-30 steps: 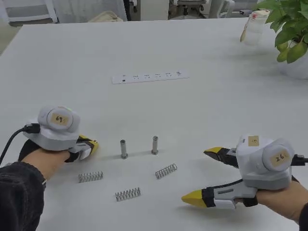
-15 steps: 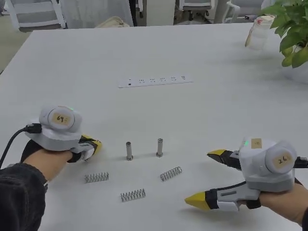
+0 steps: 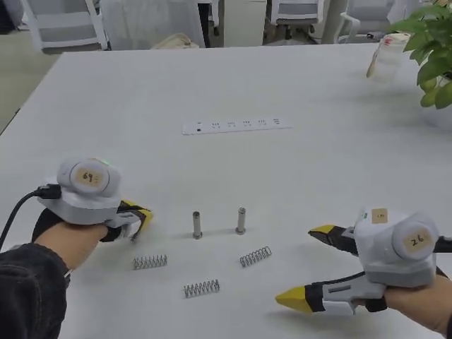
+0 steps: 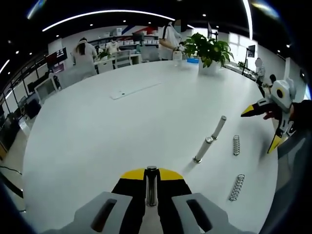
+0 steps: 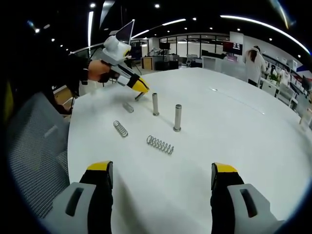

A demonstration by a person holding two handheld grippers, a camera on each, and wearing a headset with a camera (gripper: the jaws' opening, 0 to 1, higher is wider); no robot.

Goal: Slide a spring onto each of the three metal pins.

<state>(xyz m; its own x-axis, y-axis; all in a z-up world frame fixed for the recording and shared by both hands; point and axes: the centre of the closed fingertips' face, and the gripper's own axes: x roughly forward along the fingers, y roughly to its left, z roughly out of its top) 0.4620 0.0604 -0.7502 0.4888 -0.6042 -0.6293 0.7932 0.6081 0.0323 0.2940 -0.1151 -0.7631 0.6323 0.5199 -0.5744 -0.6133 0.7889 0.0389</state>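
Left claw (image 3: 140, 215) clamps a pin (image 4: 151, 187); right claw (image 3: 296, 265) spread wide, nearest spring (image 3: 255, 256) ahead of it

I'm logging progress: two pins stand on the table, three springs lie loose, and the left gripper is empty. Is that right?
Not empty: the left gripper is shut on a third pin, as the left gripper view shows. The rest holds.

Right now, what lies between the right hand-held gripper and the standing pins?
One spring lying on its side, the rest bare table; clear in the head view and right gripper view.
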